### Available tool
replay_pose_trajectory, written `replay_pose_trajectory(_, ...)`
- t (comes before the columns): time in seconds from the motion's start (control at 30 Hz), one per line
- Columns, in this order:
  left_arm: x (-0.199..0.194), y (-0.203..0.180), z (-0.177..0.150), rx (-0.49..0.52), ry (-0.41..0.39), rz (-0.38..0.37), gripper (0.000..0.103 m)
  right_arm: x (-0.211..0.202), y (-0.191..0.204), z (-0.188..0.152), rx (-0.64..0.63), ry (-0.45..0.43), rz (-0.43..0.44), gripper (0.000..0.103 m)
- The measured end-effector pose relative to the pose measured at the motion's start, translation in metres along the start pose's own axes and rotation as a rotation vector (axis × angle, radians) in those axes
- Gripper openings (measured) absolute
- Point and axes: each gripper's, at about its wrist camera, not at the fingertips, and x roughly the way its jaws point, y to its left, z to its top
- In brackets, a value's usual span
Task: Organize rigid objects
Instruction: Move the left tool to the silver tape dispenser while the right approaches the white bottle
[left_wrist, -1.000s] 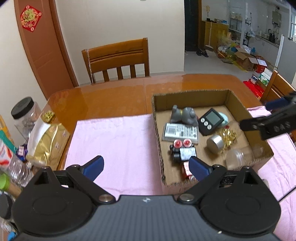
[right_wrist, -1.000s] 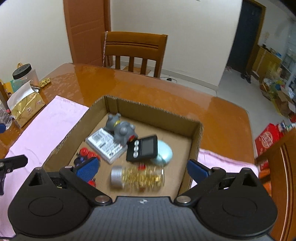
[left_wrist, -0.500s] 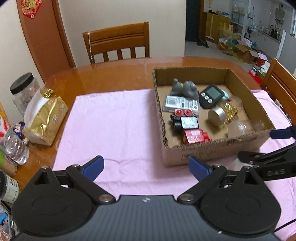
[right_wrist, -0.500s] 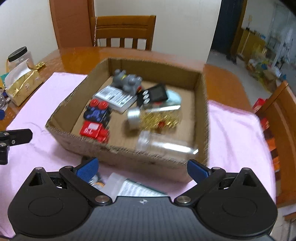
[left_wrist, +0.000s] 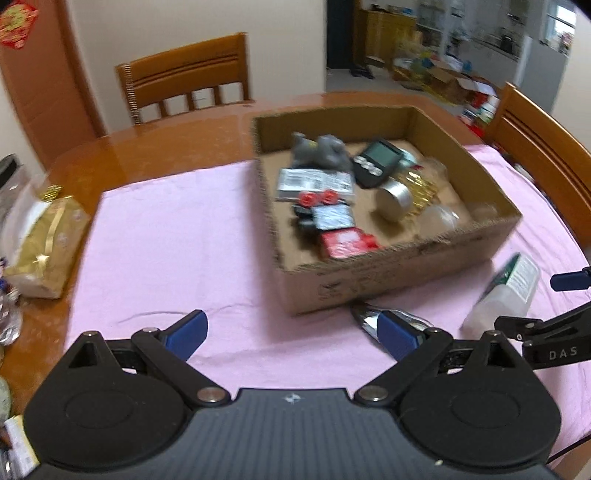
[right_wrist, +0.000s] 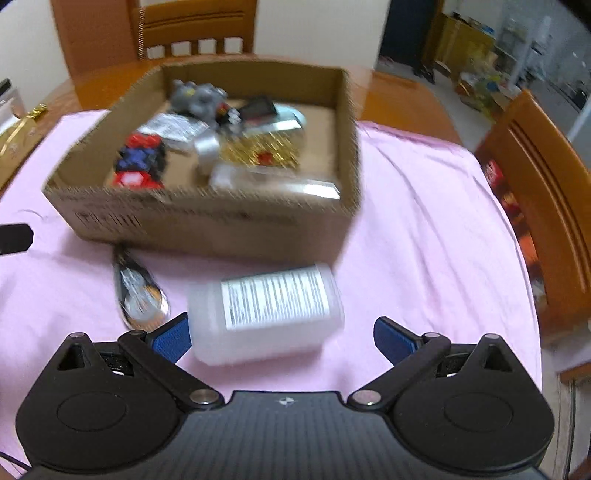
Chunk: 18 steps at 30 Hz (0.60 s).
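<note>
A cardboard box (left_wrist: 402, 266) (right_wrist: 207, 218) on the pink cloth holds a grey figurine (left_wrist: 321, 149), a black timer (left_wrist: 376, 158), red-and-black toys (left_wrist: 332, 225) and jars. In front of it lie a white labelled bottle (right_wrist: 266, 310) (left_wrist: 506, 291) on its side and a shiny foil-wrapped item (right_wrist: 138, 291) (left_wrist: 373, 317). My right gripper (right_wrist: 282, 338) is open, its fingers either side of the bottle's near end, not touching. My left gripper (left_wrist: 291, 334) is open and empty above the cloth, left of the foil item.
A gold bag (left_wrist: 44, 240) and jars stand at the table's left edge. Wooden chairs stand behind the table (left_wrist: 188, 85) and at the right (right_wrist: 543, 206). The pink cloth (left_wrist: 177, 236) covers most of the table.
Both grippers have drawn back from the box toward the table's near edge. The bottle and the foil item have come into view. The right gripper now straddles the bottle.
</note>
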Motion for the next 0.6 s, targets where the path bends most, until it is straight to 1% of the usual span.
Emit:
replay_pose_trajectory(0.13,0.015,-0.016,-0.007,0.049,0.003,-0.092,0.098,0.007,-0.011,-0.021,0.03,0.032,0.008,0.103)
replay_pose_trajectory(0.23,0.028,-0.027,-0.014,0.076,0.012,-0.125,0.098,0.01,-0.013,-0.032,0.024,0.038,0.005,0.103)
replay_pose_trajectory(0.33,0.041,-0.037,-0.019,0.097,0.038,-0.133,0.097,0.011,-0.017,-0.043,0.035,0.049,0.011,0.103)
replay_pose_trajectory(0.47,0.052,-0.041,-0.03,0.153,0.077,-0.09,0.098,0.012,-0.022,-0.052,0.051,0.056,0.009,0.103)
replay_pose_trajectory(0.57,0.061,-0.038,-0.034,0.153,0.108,-0.066,0.099,0.015,-0.023,-0.057,0.055,0.068,0.023,0.103)
replay_pose_trajectory(0.6,0.062,-0.037,-0.034,0.14,0.106,-0.073,0.099,0.015,-0.022,-0.058,0.045,0.063,0.018,0.103)
